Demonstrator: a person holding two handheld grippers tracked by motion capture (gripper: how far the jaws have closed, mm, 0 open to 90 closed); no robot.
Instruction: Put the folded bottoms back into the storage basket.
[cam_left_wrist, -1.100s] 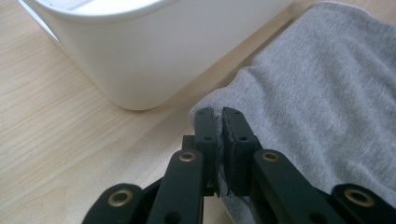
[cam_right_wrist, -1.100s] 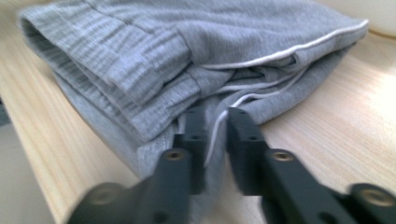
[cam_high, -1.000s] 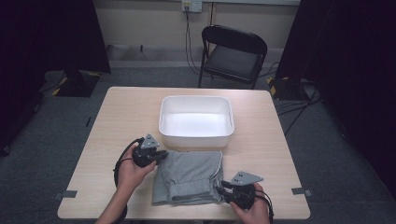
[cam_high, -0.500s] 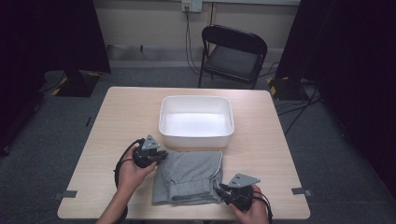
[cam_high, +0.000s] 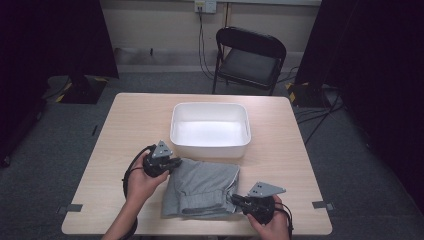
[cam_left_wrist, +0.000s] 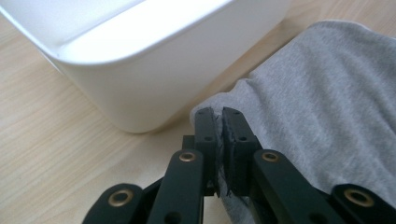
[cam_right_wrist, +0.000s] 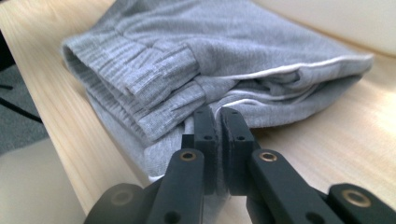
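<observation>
A folded grey garment (cam_high: 202, 192) with ribbed cuffs lies on the table's near half. At its far left corner, close to the white tub (cam_high: 210, 145), my left gripper (cam_high: 175, 164) is shut on the cloth. The left gripper view shows grey fabric (cam_left_wrist: 327, 107) pinched between the jaws of that gripper (cam_left_wrist: 215, 116), with the tub's wall (cam_left_wrist: 140, 84) just beyond. My right gripper (cam_high: 235, 199) sits at the garment's near right corner. Its jaws have just been closing. In the right gripper view this gripper (cam_right_wrist: 215, 116) is shut on a fold of the garment (cam_right_wrist: 187, 56).
The wooden table (cam_high: 280, 150) has bare surface on both sides of the tub. A black folding chair (cam_high: 250, 55) stands beyond the far edge. The garment's near edge lies close to the table's front edge.
</observation>
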